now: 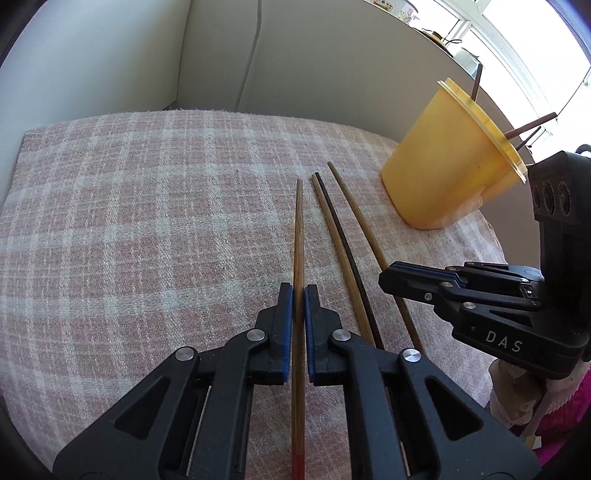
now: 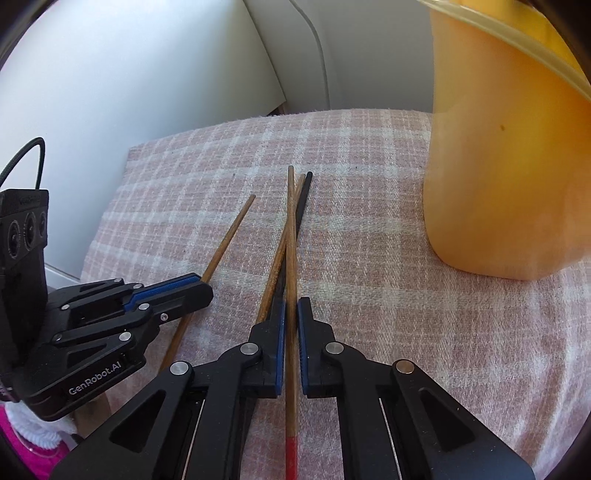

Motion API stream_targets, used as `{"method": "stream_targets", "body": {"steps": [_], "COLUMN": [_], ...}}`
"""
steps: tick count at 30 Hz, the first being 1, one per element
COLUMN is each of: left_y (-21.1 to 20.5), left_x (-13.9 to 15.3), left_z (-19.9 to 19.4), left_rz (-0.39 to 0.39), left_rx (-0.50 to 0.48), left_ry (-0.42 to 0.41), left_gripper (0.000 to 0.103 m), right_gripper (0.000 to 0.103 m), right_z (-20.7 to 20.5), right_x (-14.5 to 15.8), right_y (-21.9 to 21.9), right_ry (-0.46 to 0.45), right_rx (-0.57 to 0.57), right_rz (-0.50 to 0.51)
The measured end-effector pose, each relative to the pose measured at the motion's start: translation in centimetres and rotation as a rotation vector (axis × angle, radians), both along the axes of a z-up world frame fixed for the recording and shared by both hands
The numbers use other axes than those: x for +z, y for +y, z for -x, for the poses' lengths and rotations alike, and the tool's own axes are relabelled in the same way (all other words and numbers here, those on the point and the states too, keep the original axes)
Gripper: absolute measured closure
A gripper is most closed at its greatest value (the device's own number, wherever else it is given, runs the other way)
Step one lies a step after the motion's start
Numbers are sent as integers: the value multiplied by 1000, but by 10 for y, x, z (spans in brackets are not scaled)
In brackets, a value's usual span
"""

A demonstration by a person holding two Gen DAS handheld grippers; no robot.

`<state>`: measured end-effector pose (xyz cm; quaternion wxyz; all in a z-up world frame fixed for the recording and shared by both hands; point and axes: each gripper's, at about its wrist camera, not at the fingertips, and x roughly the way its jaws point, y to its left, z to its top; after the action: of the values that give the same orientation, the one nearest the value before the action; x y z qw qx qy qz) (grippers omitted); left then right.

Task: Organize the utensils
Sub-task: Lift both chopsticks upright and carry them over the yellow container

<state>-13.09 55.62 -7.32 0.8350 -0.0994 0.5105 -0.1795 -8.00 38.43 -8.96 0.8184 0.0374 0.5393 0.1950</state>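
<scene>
Several chopsticks lie on a pink plaid cloth (image 1: 147, 206). My left gripper (image 1: 299, 291) is shut on a brown chopstick with a red end (image 1: 298, 229). My right gripper (image 2: 291, 306) is shut on another brown chopstick with a red end (image 2: 291, 229), also seen in the left wrist view (image 1: 354, 210). Between them lie a brown chopstick (image 1: 332, 236) and a black chopstick (image 1: 345, 240) side by side. A yellow cup (image 1: 443, 162) at the right holds several dark chopsticks (image 1: 528, 129). The left gripper shows in the right wrist view (image 2: 199, 288), the right gripper in the left one (image 1: 388, 277).
The cloth-covered table ends at a white wall (image 1: 110, 55) at the back. The yellow cup (image 2: 498, 166) stands close on the right of my right gripper. A windowsill with small items (image 1: 443, 33) is at the upper right. Pink fabric (image 1: 561, 413) hangs beyond the table's right edge.
</scene>
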Motion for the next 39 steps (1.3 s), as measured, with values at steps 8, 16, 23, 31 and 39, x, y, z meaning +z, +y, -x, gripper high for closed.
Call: {"method": "stream_targets", "body": {"steps": [8, 16, 23, 31, 39], "left_y": [19, 22, 1, -22, -38], "left_x": [30, 59, 95, 126, 159], "left_z": [15, 30, 43, 47, 33], "left_rz": [43, 59, 50, 63, 95], "left_rx": [35, 33, -2, -29, -47], "left_ry": [-73, -138, -236, -311, -383], "left_gripper": [99, 99, 99, 99, 99], "right_gripper": [98, 98, 98, 98, 98], "right_z": [18, 45, 65, 82, 84], "right_x": [25, 54, 83, 116, 139], "right_y": [-14, -35, -65, -87, -116], "right_ry": [-67, -168, -259, -383, -490], "right_rx": [23, 62, 58, 46, -11], "right_rz": [-42, -81, -153, -182, -209]}}
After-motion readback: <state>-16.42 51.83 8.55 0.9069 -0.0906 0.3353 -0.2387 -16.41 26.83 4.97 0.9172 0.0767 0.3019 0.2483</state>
